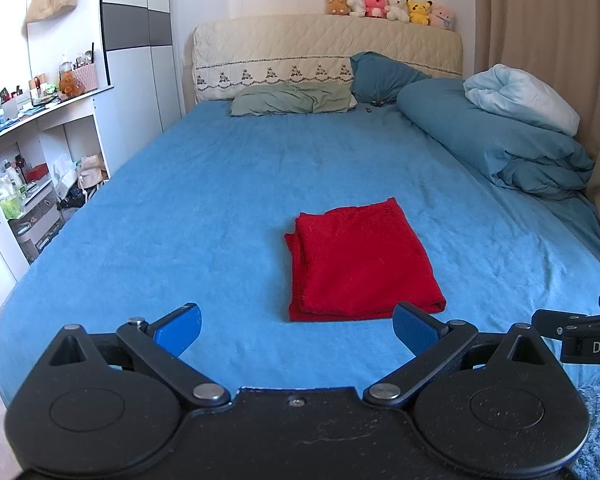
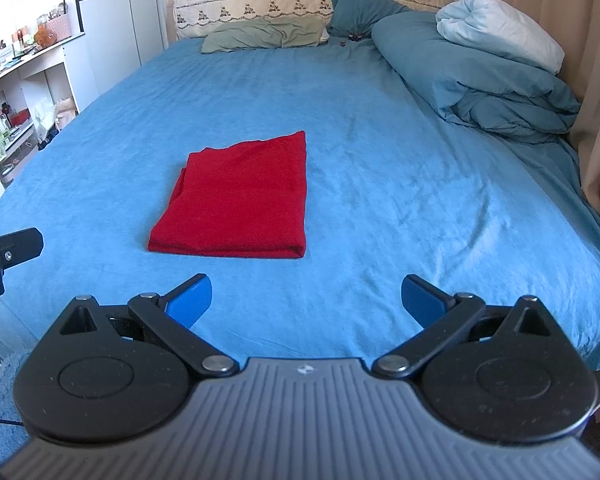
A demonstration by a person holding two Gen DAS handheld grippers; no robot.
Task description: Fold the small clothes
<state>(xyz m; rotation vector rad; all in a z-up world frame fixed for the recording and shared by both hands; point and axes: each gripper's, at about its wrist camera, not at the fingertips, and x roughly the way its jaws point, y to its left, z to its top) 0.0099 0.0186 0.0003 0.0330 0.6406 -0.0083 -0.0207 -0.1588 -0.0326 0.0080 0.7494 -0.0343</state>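
We hold both grippers spread wide and empty near the bed's (image 2: 380,140) lower edge. The folded cloth (image 1: 360,260) lies mid-frame, its long axis running away from us: just ahead of the left gripper (image 1: 296,330), up-left of the right gripper (image 2: 306,300).

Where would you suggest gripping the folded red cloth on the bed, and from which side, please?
I'd probably take the red cloth at its near folded edge, approaching low from the foot of the bed. That edge is closed and rounded, so all layers lift together; the left side shows loose layered edges. Both the left gripper and right gripper are open, facing it.
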